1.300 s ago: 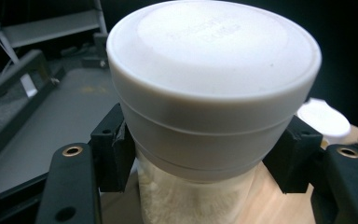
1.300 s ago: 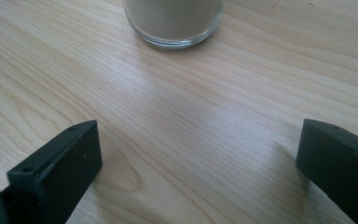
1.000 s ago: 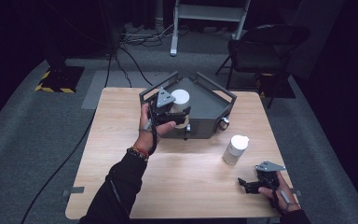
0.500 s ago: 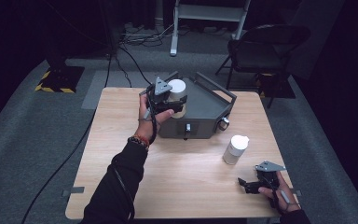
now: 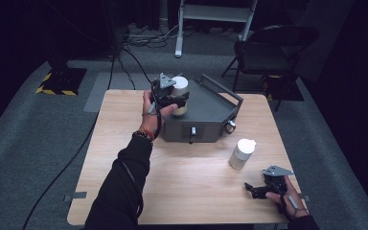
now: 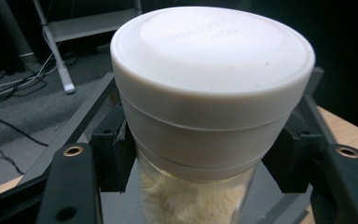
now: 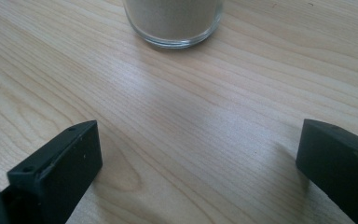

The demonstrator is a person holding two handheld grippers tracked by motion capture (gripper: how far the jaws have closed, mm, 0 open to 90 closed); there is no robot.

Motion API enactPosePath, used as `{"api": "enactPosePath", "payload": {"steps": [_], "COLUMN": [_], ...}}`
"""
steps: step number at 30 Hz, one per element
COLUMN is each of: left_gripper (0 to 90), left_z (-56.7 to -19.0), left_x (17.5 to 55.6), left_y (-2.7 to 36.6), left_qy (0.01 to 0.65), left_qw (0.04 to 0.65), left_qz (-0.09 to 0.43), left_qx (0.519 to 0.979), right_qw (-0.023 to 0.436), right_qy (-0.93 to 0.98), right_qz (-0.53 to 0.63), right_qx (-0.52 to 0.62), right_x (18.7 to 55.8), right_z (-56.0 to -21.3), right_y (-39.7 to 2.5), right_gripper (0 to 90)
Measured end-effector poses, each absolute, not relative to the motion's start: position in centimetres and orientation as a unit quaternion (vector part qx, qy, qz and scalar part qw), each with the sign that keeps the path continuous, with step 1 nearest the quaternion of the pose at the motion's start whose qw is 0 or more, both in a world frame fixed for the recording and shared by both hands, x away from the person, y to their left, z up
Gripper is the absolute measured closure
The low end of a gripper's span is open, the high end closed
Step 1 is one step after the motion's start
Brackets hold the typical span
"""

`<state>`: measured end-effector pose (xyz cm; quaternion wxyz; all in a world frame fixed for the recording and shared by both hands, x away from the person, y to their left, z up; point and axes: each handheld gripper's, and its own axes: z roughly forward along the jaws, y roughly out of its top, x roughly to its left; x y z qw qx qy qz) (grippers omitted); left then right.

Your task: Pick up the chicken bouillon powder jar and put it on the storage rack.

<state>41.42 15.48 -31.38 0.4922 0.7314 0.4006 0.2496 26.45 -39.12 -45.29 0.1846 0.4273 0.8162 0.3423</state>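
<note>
My left gripper [image 5: 176, 99] is shut on a glass jar [image 5: 179, 95] with a wide white lid, holding it over the left part of a dark grey tray-topped box [image 5: 211, 115]. In the left gripper view the jar [image 6: 205, 116] stands between both jaws, pale powder showing in its glass below the lid. A second white-lidded jar [image 5: 242, 153] stands on the wooden table, right of the box's front. My right gripper [image 5: 252, 189] rests low near the table's front right corner, open; its view shows that jar's glass base [image 7: 173, 21] ahead of the spread jaws.
The wooden table [image 5: 124, 158] has bare room at the left and front. The box has a raised rail [image 5: 223, 88] along its back right and a knob [image 5: 230, 126] on its right front. A folding chair [image 5: 273, 45] and cables lie on the floor beyond.
My left gripper has carried the jar up and back, from the box's front left to above its left rear. The right gripper and the other jar have stayed put.
</note>
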Motion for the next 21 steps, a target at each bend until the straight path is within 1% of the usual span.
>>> {"api": "enactPosePath", "payload": {"steps": [8, 21], "left_gripper": [34.2, 33.9], "left_z": [-32.1, -32.2], "left_x": [42.6, 43.1], "left_y": [15.2, 15.5], "left_qy": [0.414, 0.413], "left_qw": [0.475, 0.477], "left_qz": [0.241, 0.235], "left_qx": [0.739, 0.739], "right_qw": [0.185, 0.184], "right_qy": [0.816, 0.817], "right_qz": [0.342, 0.342], "right_qx": [0.427, 0.427], "right_x": [26.5, 26.5], "right_z": [-45.3, -45.3], "right_y": [-39.1, -39.1], "right_gripper": [0.0, 0.0]}}
